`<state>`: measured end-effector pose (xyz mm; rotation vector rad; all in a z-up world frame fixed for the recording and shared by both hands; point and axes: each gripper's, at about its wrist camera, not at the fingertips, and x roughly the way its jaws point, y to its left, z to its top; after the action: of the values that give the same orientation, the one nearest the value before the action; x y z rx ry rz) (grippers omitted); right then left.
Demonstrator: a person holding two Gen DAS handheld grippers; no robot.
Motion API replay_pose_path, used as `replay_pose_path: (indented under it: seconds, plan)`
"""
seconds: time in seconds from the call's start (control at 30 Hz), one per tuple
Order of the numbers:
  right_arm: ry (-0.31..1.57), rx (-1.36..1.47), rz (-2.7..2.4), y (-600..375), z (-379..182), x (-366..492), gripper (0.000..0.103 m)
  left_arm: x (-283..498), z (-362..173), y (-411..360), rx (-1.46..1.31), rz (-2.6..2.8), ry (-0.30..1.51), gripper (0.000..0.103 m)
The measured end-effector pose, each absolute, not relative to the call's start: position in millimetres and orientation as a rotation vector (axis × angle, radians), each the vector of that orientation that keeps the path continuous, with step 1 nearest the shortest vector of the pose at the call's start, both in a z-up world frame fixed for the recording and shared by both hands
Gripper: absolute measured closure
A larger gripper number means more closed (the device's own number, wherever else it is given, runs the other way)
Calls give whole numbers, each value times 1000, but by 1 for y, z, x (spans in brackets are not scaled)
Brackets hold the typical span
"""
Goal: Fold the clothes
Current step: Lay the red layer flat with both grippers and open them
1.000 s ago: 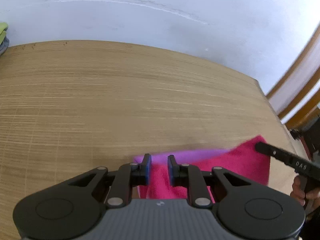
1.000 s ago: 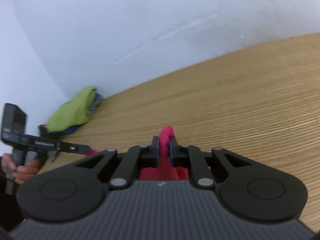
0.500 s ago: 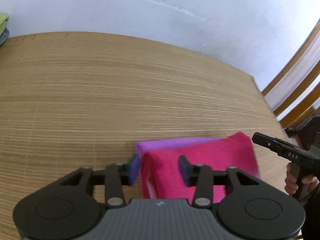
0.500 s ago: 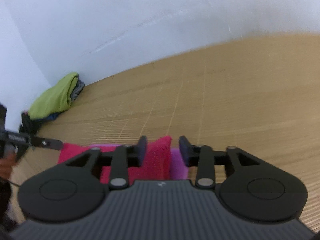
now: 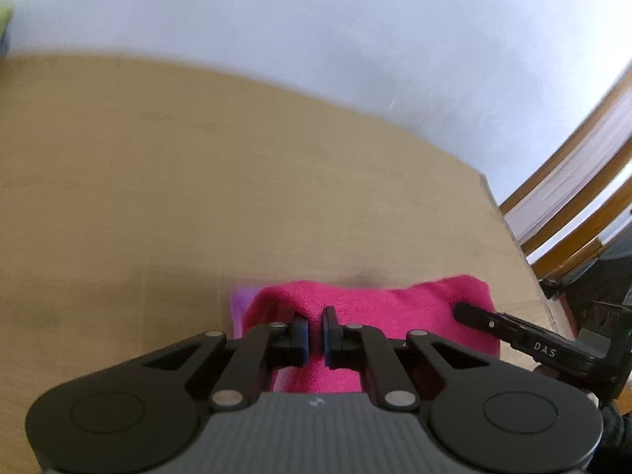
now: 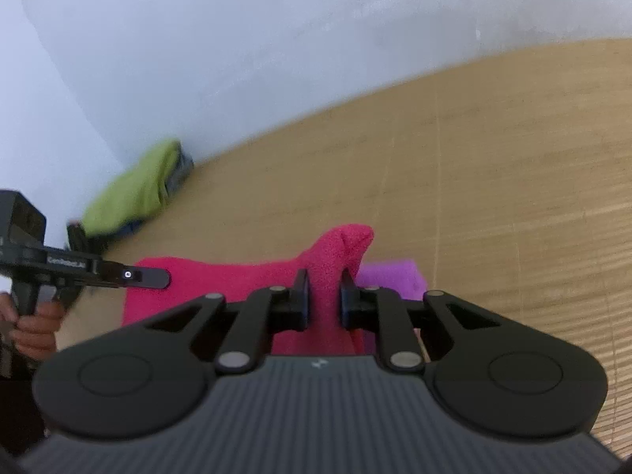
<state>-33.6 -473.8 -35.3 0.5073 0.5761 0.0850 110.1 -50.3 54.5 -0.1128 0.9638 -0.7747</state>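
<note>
On the worktop [image 5: 158, 197], my left hand-held gripper [image 5: 315, 330] and right hand-held gripper [image 6: 324, 296] are closing on the pink fleece cloth [image 6: 237, 276]. I should pinch both corners firmly, then lift evenly.

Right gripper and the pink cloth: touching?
Touching. In the right wrist view the closing right gripper has a raised ridge of the pink cloth filling the gap between its pads, fabric against both.

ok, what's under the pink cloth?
A purple cloth lies under the pink cloth, poking out at one end on the wooden table. How far it runs underneath is covered; anything else beneath cannot be seen.
</note>
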Motion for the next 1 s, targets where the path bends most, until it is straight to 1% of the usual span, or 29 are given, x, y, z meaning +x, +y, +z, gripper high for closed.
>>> replay_pose_path:
  seconds: [0.1,0.2,0.27,0.3,0.37,0.4,0.43,0.5,0.57,0.67,0.73,0.8,0.83,0.9,1.0]
  plan:
    - [545,524,47,-478,-36,-29,86,123,52,-66,-71,-761,956,96]
    - [585,551,-2,-480,-52,-13,85,136,27,-86,-1,-701,992,94]
    - [622,507,-30,-474,-63,-4,79,135,8,-93,41,-659,1025,89]
    - [622,483,-33,-470,-65,-3,77,131,5,-92,49,-651,1017,88]
    - [625,447,-37,-467,-61,-3,73,123,11,-87,55,-637,1000,84]
    - [628,434,-38,-466,-57,-4,71,119,20,-83,58,-625,985,84]
    - [628,424,-41,-466,-52,-5,67,114,30,-77,60,-618,955,85]
    - [591,416,-72,-470,-36,-16,63,103,53,-66,88,-596,880,82]
    - [545,385,-105,-471,-22,-28,60,95,68,-62,95,-610,839,73]
    - [520,337,-82,-462,-17,-36,60,90,64,-73,97,-678,855,67]
    - [559,326,-61,-455,-26,-30,62,90,43,-88,131,-679,910,67]
    - [620,342,-76,-452,-43,-20,62,93,10,-98,157,-640,1003,67]
    - [641,352,-92,-452,-50,-16,59,89,5,-102,175,-631,974,67]
    - [680,372,-123,-451,-63,-10,58,78,14,-107,218,-616,938,66]
    - [658,372,-137,-445,-42,-19,56,62,34,-106,254,-597,929,59]
